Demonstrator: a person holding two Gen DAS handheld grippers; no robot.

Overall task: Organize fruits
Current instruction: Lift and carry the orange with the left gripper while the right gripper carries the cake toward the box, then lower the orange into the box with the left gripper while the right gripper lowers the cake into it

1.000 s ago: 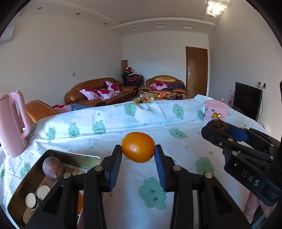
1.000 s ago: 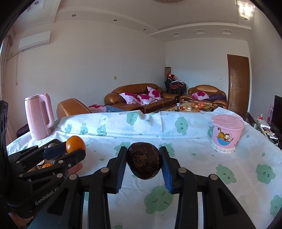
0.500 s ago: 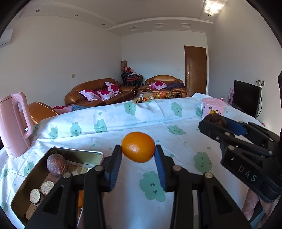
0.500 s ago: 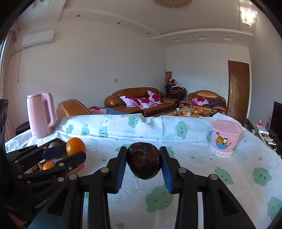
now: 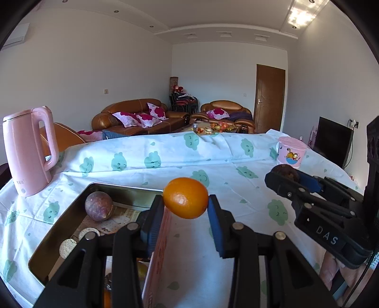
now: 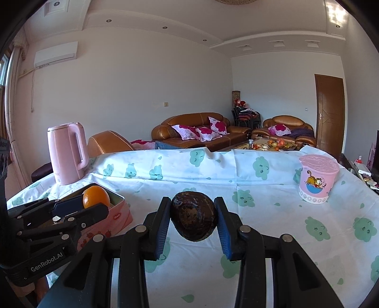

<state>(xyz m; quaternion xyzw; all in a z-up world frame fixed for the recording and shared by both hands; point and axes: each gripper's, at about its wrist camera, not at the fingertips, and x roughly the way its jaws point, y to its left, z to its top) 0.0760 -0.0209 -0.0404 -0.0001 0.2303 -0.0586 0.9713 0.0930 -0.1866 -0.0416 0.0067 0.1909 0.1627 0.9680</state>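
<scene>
the left gripper (image 5: 186,208) pinches an orange (image 5: 185,197) above the right edge of a pink tin box (image 5: 71,213) at 9 o'clock on the tabletop (image 6: 260,208). the right gripper (image 6: 193,220) pinches a dark brown fruit (image 6: 193,219) over the cloth. a purple fruit (image 5: 98,206) lies in the box, a pink kettle (image 6: 67,152) behind it at 10 o'clock.

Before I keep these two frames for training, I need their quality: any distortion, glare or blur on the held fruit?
Left wrist view: black fisheye vignette in the corners, blown-out ceiling light panel, yet the round orange fruit in the left gripper is sharp. Right wrist view: same curved edges, and the dark brown wrinkled fruit in the right gripper is sharp but dim against the sunlit white cloud-print tablecloth.
</scene>
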